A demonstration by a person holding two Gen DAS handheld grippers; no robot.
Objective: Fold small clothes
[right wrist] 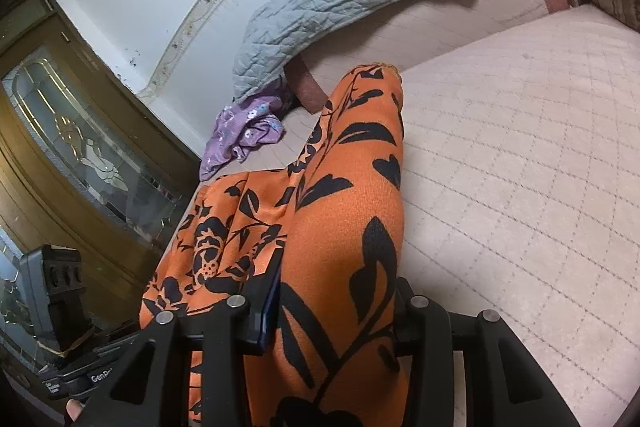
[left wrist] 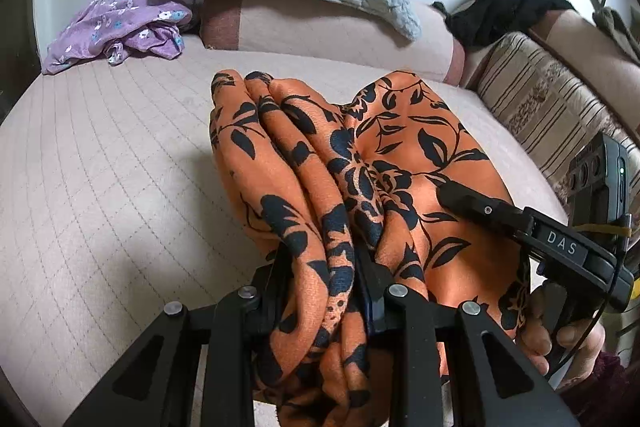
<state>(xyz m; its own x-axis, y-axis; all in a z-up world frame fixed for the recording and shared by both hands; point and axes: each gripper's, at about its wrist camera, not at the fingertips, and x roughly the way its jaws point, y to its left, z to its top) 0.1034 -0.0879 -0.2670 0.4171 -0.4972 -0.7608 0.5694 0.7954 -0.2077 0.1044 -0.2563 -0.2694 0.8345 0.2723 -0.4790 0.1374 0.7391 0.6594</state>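
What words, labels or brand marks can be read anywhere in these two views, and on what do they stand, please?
"DAS": white letters on the black body of the right gripper, seen from the left wrist view.
"GenR", cut off by the frame in front: on the black base of the left gripper, in the right wrist view.
Small white lines beside it: too small to read.
The orange floral garment bears no text.

The left gripper (left wrist: 324, 279) is closed on a bunched fold of the orange cloth with black flowers (left wrist: 360, 163), above the pink quilted sofa seat (left wrist: 100, 167). The right gripper (left wrist: 452, 193) bites the same cloth from the right. A purple flowered garment (left wrist: 120, 31) lies far left.
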